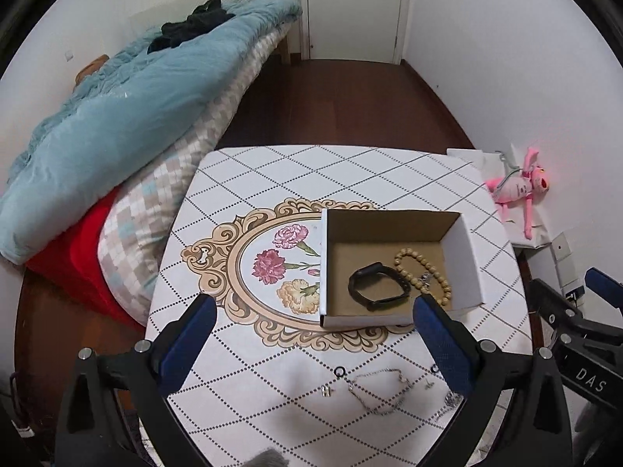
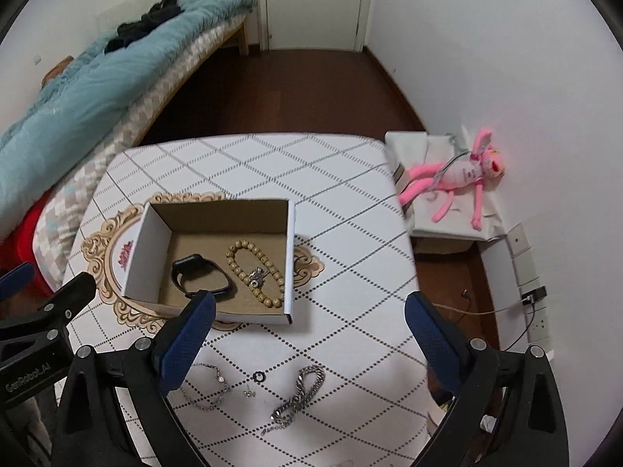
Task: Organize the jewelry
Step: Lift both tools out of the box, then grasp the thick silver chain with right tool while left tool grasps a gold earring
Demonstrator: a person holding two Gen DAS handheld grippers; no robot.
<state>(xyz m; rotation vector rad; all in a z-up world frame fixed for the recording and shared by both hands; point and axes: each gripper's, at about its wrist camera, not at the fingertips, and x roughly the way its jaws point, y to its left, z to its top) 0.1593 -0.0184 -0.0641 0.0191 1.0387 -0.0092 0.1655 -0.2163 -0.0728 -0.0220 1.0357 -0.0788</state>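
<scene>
An open cardboard box (image 1: 463,257) (image 2: 290,257) stands on the table and holds a black wristband (image 1: 377,282) (image 2: 200,274) and a wooden bead bracelet (image 1: 424,272) (image 2: 255,272) with a silver charm. On the table nearer to me lie a thin silver bracelet (image 1: 379,391) (image 2: 206,387), a small black ring (image 1: 340,371) (image 2: 259,376), small earrings (image 1: 326,390) (image 2: 248,392) and a thick silver chain (image 2: 300,395). My left gripper (image 1: 313,311) is open and empty above the loose pieces. My right gripper (image 2: 309,309) is open and empty above the chain.
The table (image 1: 272,179) (image 2: 350,233) has a white diamond-pattern cloth with a floral oval. A bed with a blue quilt (image 1: 117,116) stands to the left. A pink plush toy (image 2: 459,175) lies on a low stand to the right, by the wall.
</scene>
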